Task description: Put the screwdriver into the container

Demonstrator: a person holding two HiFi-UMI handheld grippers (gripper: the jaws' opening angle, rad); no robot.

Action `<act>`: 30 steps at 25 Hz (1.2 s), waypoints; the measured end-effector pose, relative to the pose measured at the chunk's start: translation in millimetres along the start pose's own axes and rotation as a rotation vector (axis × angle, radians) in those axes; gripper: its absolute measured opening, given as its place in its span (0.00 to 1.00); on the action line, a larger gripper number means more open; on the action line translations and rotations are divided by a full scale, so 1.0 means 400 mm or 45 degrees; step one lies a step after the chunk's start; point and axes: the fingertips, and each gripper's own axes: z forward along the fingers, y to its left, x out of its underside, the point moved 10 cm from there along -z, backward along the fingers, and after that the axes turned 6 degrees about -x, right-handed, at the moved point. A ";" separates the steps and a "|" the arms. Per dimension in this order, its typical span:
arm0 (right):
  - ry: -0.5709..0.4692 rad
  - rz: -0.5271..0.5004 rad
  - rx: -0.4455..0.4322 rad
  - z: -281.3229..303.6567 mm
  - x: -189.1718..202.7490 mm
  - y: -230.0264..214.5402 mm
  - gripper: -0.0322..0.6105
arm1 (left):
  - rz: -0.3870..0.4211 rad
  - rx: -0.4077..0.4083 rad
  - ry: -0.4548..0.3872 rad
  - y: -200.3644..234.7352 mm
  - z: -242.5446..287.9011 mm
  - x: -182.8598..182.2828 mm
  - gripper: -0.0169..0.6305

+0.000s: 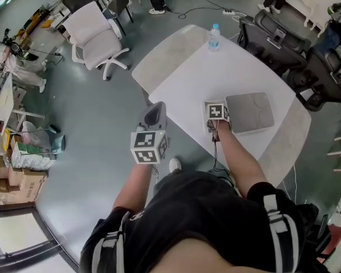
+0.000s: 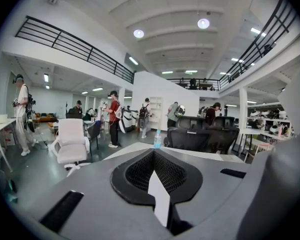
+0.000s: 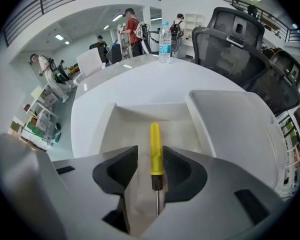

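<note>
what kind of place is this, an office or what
Probably a big open-plan office or lab hall: a railed mezzanine overhead, black office chairs by the white table, cardboard boxes off to one side.

A screwdriver with a yellow handle, black collar and thin metal shaft is seen lengthwise over the open container, handle pointing away. Whether it rests on the floor cannot be told. The container, a shallow pale rectangular tray, is set on the white desk.
</note>
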 end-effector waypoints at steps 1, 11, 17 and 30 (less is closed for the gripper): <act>-0.022 0.002 -0.011 -0.006 0.000 0.003 0.25 | -0.001 -0.001 0.001 0.003 -0.002 0.001 0.05; -0.463 0.121 -0.103 -0.195 -0.007 0.017 0.24 | -0.005 0.060 -0.018 -0.010 0.018 -0.003 0.05; -0.798 0.107 -0.122 -0.357 -0.031 0.011 0.07 | -0.006 0.136 -0.041 -0.045 0.046 -0.011 0.05; -1.417 -0.148 -0.060 -0.679 -0.001 0.026 0.07 | 0.012 0.297 -0.053 -0.129 0.108 -0.038 0.05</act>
